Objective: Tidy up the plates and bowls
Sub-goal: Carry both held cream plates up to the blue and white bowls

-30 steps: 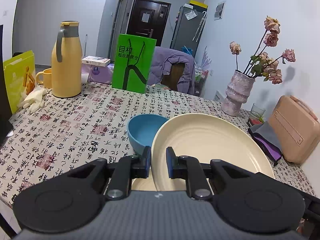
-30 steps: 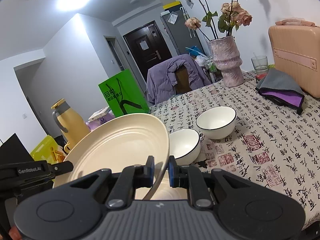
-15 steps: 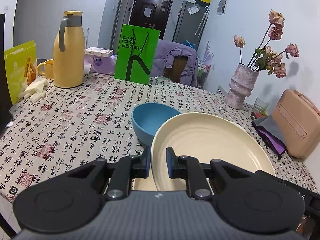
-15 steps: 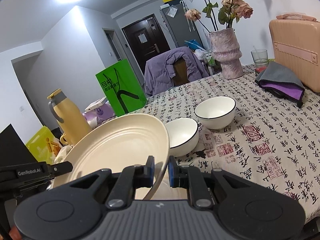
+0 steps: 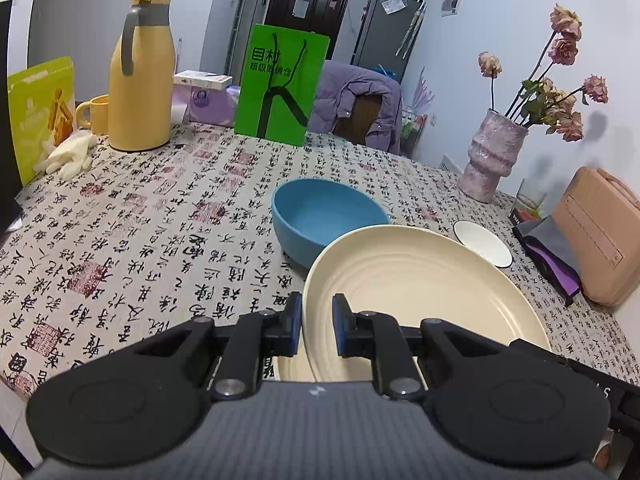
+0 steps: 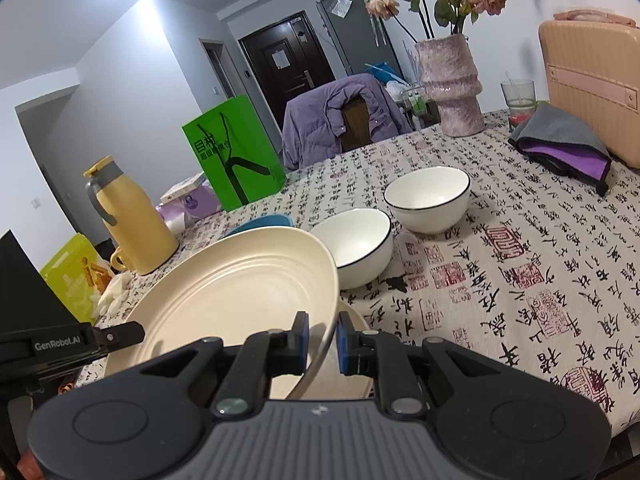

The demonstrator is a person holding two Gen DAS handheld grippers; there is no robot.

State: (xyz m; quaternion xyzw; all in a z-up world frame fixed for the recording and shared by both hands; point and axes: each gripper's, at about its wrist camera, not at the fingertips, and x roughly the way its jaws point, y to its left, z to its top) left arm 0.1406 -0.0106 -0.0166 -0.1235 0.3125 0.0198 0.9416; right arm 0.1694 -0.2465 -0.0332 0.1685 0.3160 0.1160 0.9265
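Note:
A cream plate (image 5: 420, 300) (image 6: 240, 288) hangs tilted just above the patterned tablecloth, held by opposite rims. My left gripper (image 5: 317, 320) is shut on its left rim and my right gripper (image 6: 323, 336) is shut on its right rim. A second cream plate (image 5: 294, 364) (image 6: 352, 364) lies on the table beneath it, mostly hidden. Just beyond the held plate sits a blue bowl (image 5: 324, 216) (image 6: 260, 224). Two white bowls with dark rims (image 6: 356, 244) (image 6: 428, 196) stand to its right; in the left wrist view only one white bowl (image 5: 482, 242) shows.
A yellow thermos (image 5: 140, 76) and mug, a green paper bag (image 5: 280, 84) and a snack box stand at the back left. A vase of dried flowers (image 5: 492, 156), a glass, a grey-purple cloth (image 6: 560, 144) and a pink case (image 5: 600, 236) line the right side.
Both grippers have sunk with the cream plate, which now hangs lower over the plate on the table. The bowls have not moved.

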